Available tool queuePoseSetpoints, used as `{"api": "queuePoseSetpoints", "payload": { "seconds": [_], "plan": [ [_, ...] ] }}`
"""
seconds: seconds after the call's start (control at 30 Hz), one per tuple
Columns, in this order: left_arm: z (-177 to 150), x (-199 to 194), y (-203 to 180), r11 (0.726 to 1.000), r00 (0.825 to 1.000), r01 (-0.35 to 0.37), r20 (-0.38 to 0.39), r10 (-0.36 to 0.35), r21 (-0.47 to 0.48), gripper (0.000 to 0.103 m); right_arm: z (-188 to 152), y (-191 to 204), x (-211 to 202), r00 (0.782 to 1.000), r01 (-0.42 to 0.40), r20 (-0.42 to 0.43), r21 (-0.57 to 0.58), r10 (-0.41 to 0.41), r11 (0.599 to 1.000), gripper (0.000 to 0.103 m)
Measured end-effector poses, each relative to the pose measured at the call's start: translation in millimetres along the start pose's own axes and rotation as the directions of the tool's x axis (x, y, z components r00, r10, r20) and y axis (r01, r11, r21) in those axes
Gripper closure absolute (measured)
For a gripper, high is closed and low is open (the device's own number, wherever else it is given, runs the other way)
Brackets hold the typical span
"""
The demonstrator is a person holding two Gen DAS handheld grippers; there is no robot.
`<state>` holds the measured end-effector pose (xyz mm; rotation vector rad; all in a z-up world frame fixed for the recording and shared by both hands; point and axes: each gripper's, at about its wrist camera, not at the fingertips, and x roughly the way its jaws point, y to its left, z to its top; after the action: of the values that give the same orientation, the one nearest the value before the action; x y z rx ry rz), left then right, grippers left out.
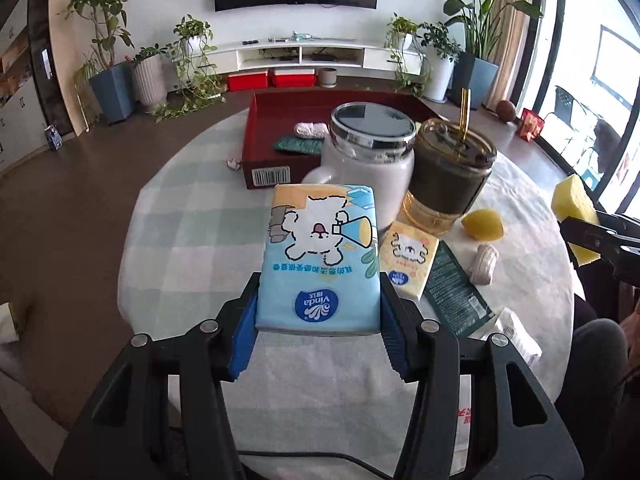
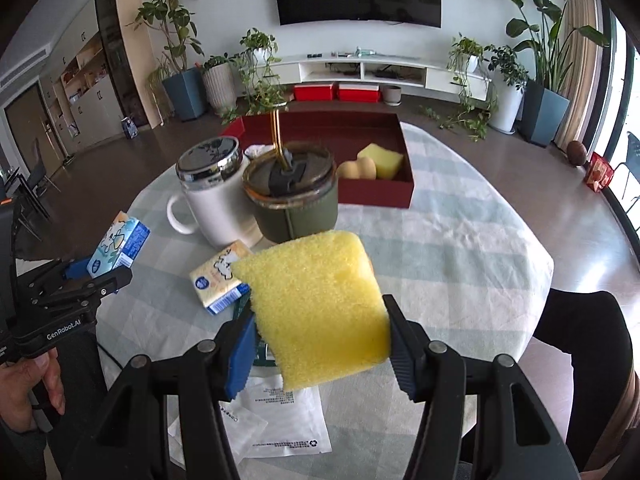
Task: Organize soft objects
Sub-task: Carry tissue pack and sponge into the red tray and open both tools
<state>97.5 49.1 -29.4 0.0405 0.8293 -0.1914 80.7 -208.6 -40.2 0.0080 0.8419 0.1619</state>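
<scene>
Left wrist view: your left hand-held gripper [image 1: 320, 312] pinches the blue tissue pack [image 1: 320, 256]; your right hand-held gripper [image 2: 320, 344] pinches a yellow sponge [image 2: 316, 308]. Ahead, the red box [image 2: 376, 196] holds several soft items; the yellow tissue pack [image 2: 218, 280] remains on the desk.

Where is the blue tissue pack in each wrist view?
Left wrist: the blue tissue pack fills the lower centre, clamped in the left tool.
Right wrist: the same pack sits at the left edge, held in the left tool.
Shared landmark: the white mug stands behind the pack in both views.
</scene>
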Motion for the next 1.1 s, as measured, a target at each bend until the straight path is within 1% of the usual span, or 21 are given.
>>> {"api": "queuePoseSetpoints", "payload": {
  "seconds": [0.17,0.37,0.5,0.6,0.67,0.73,0.8,0.83,0.87,0.93,1.0,1.07,1.1],
  "plan": [
    [15.0,-3.6,-1.5,1.0,1.0,-0.002,0.025,0.001,0.004,0.052,13.8,-4.4,0.4,0.999,0.016,0.031,0.021,-0.017,1.0,0.043],
    [46.0,-1.6,-7.8,0.998,0.999,0.017,0.05,-0.02,0.067,0.052,34.4,-3.5,5.8,0.998,-0.001,0.056,-0.006,0.001,1.0,0.043],
    [68.0,9.4,2.5,0.995,0.998,0.029,0.052,-0.034,0.093,0.052,52.1,-13.7,16.3,0.998,-0.001,0.063,-0.016,0.002,1.0,0.043],
    [85.9,22.4,18.0,0.993,0.998,0.046,0.037,-0.05,0.106,0.052,67.0,-27.0,28.3,0.998,0.009,0.062,-0.038,-0.006,0.999,0.043],
    [98.0,34.7,27.5,0.991,0.998,0.049,0.026,-0.053,0.123,0.052,76.6,-37.0,37.5,0.999,-0.01,0.05,-0.049,0.013,0.999,0.043],
    [111.6,51.7,39.2,0.99,0.998,0.061,-0.003,-0.061,0.13,0.052,88.4,-47.2,52.0,0.999,-0.005,0.033,-0.068,0.007,0.998,0.043],
    [127.2,69.3,48.5,0.986,0.996,0.085,-0.025,-0.082,0.141,0.052,105.9,-57.4,71.6,0.999,-0.041,0.005,-0.094,0.042,0.995,0.043],
    [134.4,77.3,50.5,0.985,0.996,0.082,-0.036,-0.077,0.151,0.052,111.8,-60.6,78.3,0.999,-0.054,-0.003,-0.1,0.054,0.994,0.043],
    [144.3,87.7,52.7,0.984,0.996,0.082,-0.05,-0.075,0.16,0.052,121.1,-63.5,87.6,0.999,-0.049,-0.01,-0.121,0.049,0.991,0.043],
    [155.8,99.1,54.7,0.98,0.994,0.101,-0.058,-0.093,0.17,0.052,136.7,-65.3,103.6,0.999,-0.041,-0.028,-0.159,0.037,0.986,0.043],
    [168.8,112.4,53.3,0.976,0.996,0.076,-0.067,-0.063,0.203,0.052,153.1,-67.7,118.2,0.997,-0.065,-0.047,-0.178,0.057,0.982,0.043],
    [181.2,124.4,50.1,0.969,0.994,0.091,-0.077,-0.075,0.23,0.052,169.3,-66.0,132.7,0.998,-0.053,-0.057,-0.22,0.041,0.974,0.043],
    [185.2,129.1,48.8,0.967,0.994,0.093,-0.08,-0.076,0.238,0.052,174.0,-65.2,136.5,0.997,-0.059,-0.058,-0.232,0.047,0.971,0.043]
  ]
}}
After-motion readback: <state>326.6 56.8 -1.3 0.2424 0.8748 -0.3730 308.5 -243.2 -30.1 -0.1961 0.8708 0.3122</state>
